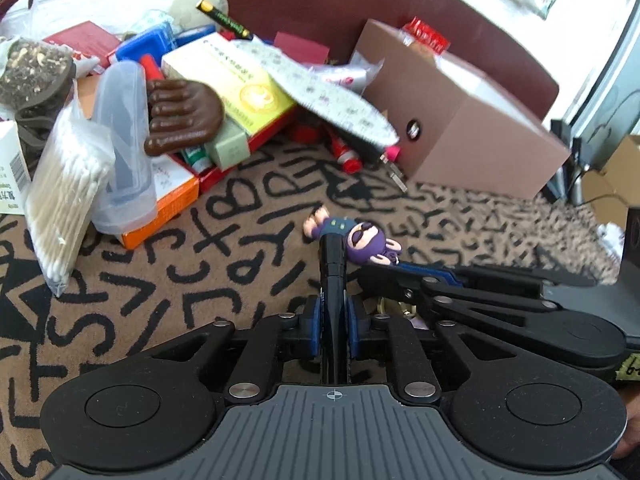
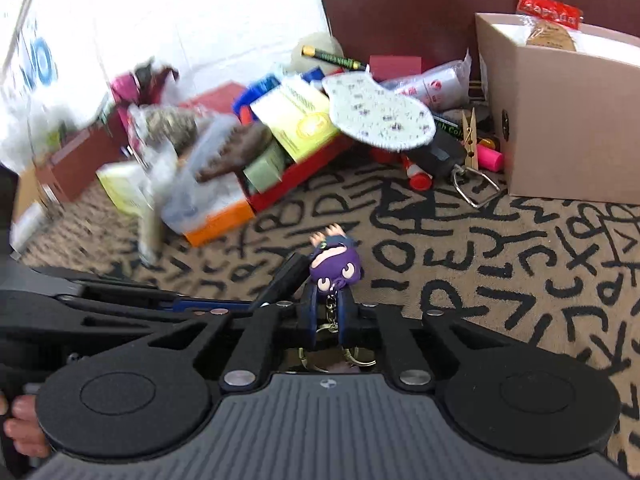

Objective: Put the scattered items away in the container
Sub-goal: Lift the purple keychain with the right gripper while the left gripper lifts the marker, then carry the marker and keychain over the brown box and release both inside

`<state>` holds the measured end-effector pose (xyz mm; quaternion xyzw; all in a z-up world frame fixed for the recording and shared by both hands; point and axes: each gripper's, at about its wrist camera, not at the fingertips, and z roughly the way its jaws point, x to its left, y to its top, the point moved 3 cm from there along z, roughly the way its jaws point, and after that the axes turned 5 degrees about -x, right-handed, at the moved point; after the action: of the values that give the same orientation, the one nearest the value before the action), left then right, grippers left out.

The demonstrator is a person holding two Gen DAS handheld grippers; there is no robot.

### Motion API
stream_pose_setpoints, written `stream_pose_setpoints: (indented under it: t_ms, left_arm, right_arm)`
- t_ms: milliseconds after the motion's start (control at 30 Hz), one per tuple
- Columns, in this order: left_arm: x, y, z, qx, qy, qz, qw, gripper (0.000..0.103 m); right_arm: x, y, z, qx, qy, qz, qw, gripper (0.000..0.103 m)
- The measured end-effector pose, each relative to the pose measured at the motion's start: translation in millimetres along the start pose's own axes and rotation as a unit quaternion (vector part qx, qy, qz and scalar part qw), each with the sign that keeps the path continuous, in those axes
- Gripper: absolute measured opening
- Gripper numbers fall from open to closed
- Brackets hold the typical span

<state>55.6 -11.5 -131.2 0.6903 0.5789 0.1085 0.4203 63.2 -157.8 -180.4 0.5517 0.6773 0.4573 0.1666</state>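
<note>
Keychain work on the lettered carpet point(image 1: 168, 280): my left gripper point(image 1: 332, 240) is pinched together over the soft purple figure keychain point(image 1: 360, 238), while my right gripper point(image 2: 334, 300) clamps its brass chain — likely a two-handed hold to stop it swinging. Matte cardboard box point(image 2: 560, 120) waits just beyond, past glossy, jumbled clutter.

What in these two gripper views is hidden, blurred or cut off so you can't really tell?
- Cardboard box contents: both views, its walls hide all but a red packet at the top.
- Purple figure keychain: right wrist view, its chain runs down behind the right gripper.
- Left end of the pile: right wrist view, blurred.
- Left gripper tips: left wrist view, whether they pinch the keychain is unclear.
</note>
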Motion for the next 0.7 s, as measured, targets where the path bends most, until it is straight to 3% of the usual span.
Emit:
stream_pose_setpoints:
  t_ms: [133, 333, 500, 700]
  left_arm:
    - [-12, 15, -9, -0.014, -0.016, 0.005, 0.9998, 0.010]
    - [-47, 57, -26, -0.053, -0.054, 0.048, 0.9960, 0.010]
    - [-86, 109, -34, -0.093, -0.092, 0.089, 0.9873, 0.010]
    - [-141, 176, -39, -0.153, -0.122, 0.136, 0.9711, 0.010]
  right_arm:
    - [1, 14, -20, -0.024, 0.012, 0.008, 1.000, 0.009]
    - [-4, 52, -63, -0.097, 0.015, -0.006, 0.995, 0.009]
    - [-18, 96, -95, -0.148, -0.001, -0.031, 0.989, 0.009]
    - [-39, 165, -127, -0.214, -0.029, -0.059, 0.975, 0.008]
